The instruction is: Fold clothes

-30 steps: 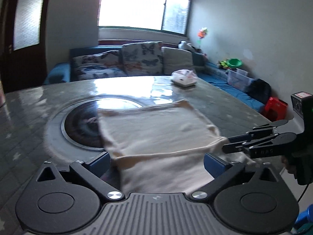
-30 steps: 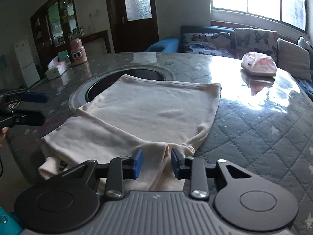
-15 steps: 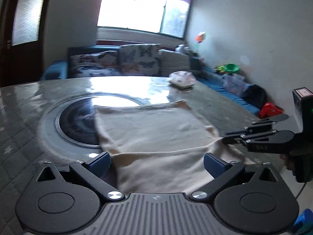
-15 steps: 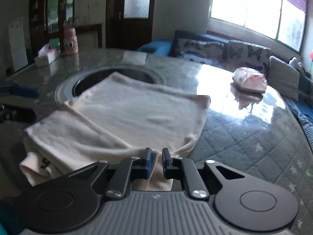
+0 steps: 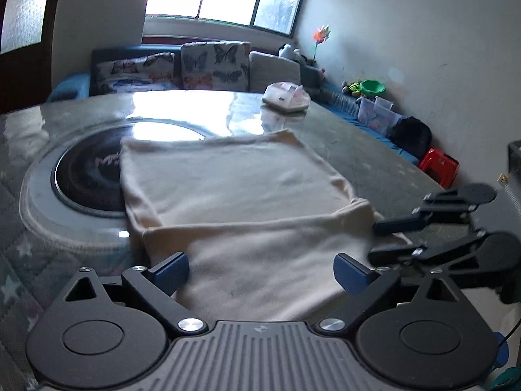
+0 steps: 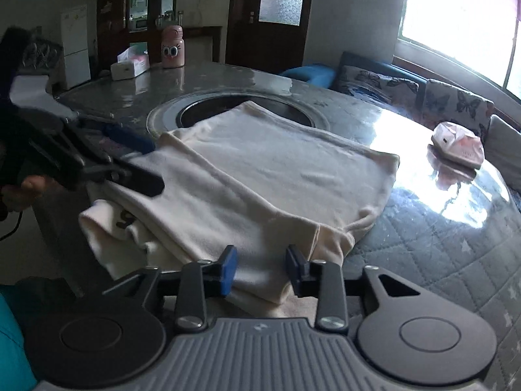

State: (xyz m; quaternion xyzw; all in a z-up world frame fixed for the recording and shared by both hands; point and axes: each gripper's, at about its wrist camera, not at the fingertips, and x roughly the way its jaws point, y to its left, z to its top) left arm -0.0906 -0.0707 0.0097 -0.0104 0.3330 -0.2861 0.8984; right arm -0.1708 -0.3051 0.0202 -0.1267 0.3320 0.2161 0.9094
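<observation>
Cream garment (image 5: 234,195) folded on table (image 6: 439,244), near edge between both tools; left gripper (image 5: 260,268) spread wide, right gripper (image 6: 260,268) part-open, neither gripping; tissue box (image 6: 130,65) far beyond the left tool, tissues showing.

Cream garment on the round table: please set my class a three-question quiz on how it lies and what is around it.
1. True or false: the cream garment partly covers the round recess in the table.
2. The right gripper has its fingers: A) apart, with cloth between them; B) shut on a bottle; C) out of view.
3. What lies on the table beyond the garment's far edge?

Key: 1 true; 2 A; 3 a pink-white pack.
</observation>
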